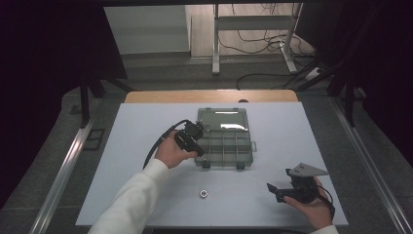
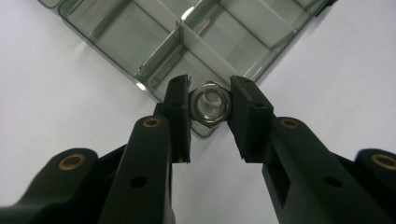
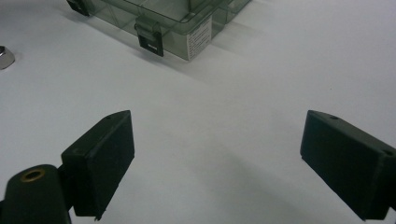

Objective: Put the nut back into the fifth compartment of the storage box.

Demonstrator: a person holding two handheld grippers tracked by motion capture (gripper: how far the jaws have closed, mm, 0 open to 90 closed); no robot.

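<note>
Hex nut (image 2: 211, 103) pinched in the left claw (image 2: 210, 105), hovering at the organizer box's (image 2: 140, 42) corner compartment, not dropped yet. Second nut (image 1: 204, 193) waits on the tabletop (image 1: 146, 146). Right claw (image 3: 217, 149) gapes wide, holding nothing.

nut (image 2: 211, 104): shiny metal | organizer box (image 2: 154, 42): glossy clear plastic

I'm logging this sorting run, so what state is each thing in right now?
Left gripper: shut on a hex nut, over the box corner.
Right gripper: open, holding nothing.
Compartment box: lid open.
Second nut: loose on the table.
</note>
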